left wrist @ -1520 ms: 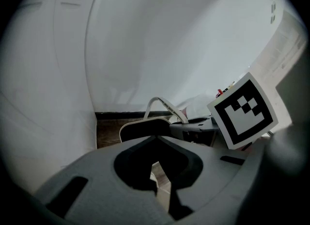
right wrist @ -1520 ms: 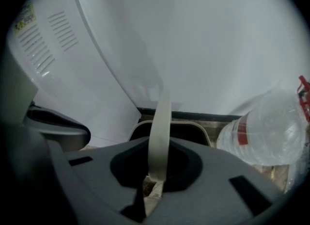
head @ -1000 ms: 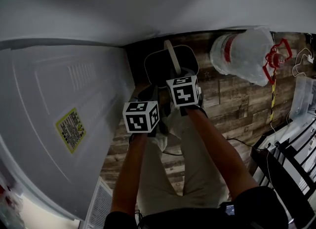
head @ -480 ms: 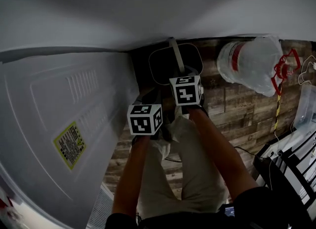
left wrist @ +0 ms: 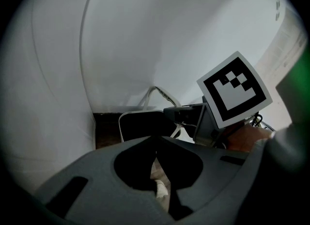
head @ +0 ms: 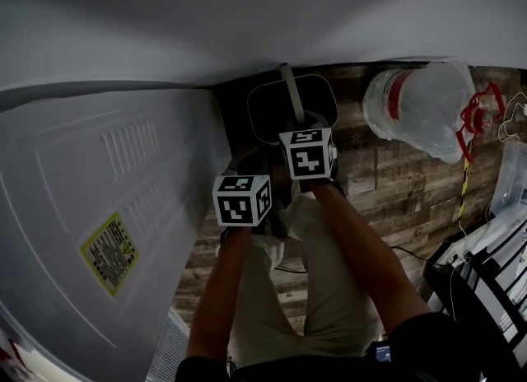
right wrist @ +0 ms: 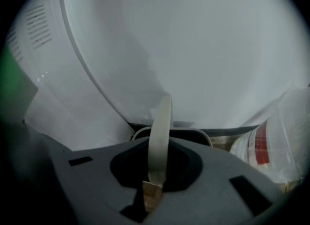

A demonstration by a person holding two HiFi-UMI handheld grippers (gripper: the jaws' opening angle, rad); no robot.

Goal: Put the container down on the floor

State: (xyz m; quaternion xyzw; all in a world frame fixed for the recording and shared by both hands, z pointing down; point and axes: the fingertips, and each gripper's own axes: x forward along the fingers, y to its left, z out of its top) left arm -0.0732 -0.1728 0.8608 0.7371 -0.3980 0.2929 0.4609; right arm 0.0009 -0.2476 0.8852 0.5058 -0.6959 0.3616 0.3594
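The container (head: 276, 113) is a dark tub with a white rim and a white strap handle (head: 289, 90). It hangs low over the wood floor, in the corner between the wall and a white appliance. I cannot tell whether its base touches the floor. My right gripper (head: 298, 121) is shut on the handle (right wrist: 161, 132), which runs up from between its jaws above the container's rim (right wrist: 196, 133). My left gripper (head: 251, 162) hovers beside it on the left, jaws together with nothing in them. From the left gripper view the container (left wrist: 140, 127) lies just ahead.
A big white appliance (head: 107, 199) with a yellow label (head: 109, 253) fills the left. A clear bag around a white, red-banded bucket (head: 424, 109) lies on the plank floor (head: 387, 183) to the right. A black rack (head: 486, 290) stands at the lower right.
Both grippers and the container have sunk a little toward the floor. The right gripper's hold on the handle is unchanged.
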